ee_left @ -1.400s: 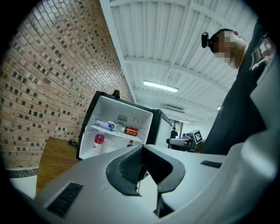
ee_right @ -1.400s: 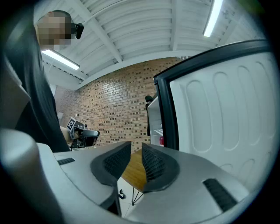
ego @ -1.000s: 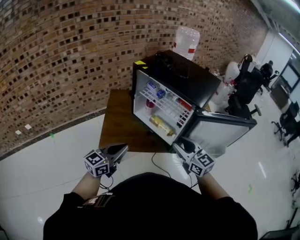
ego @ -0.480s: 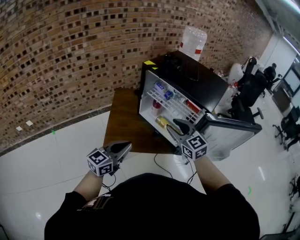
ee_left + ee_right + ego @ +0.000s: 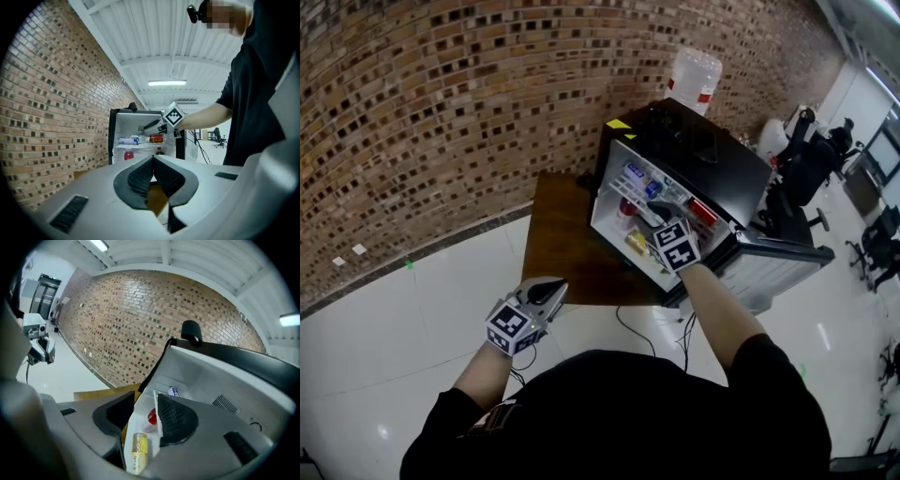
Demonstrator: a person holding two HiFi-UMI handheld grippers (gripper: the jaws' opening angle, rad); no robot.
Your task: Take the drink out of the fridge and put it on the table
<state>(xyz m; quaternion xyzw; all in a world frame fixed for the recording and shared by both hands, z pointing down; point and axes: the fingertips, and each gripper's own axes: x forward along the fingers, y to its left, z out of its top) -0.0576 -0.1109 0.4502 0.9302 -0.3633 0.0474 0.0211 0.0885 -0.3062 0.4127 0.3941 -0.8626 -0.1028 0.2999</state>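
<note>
The brick wall (image 5: pixel 441 94) rises behind the black fridge (image 5: pixel 712 155), whose door (image 5: pixel 783 267) stands wide open. The brown tabletop (image 5: pixel 558 248) lies just in front of the fridge's open side. The right hand-held gripper (image 5: pixel 660 212) reaches into the fridge, its jaws apart and pressing on nothing. The left hand-held gripper (image 5: pixel 553 291) hovers well in front of the fridge, jaws together and empty. The yellow drink bottle (image 5: pixel 136 451) lies on its side low inside the fridge, seen between the right jaws but untouched.
</note>
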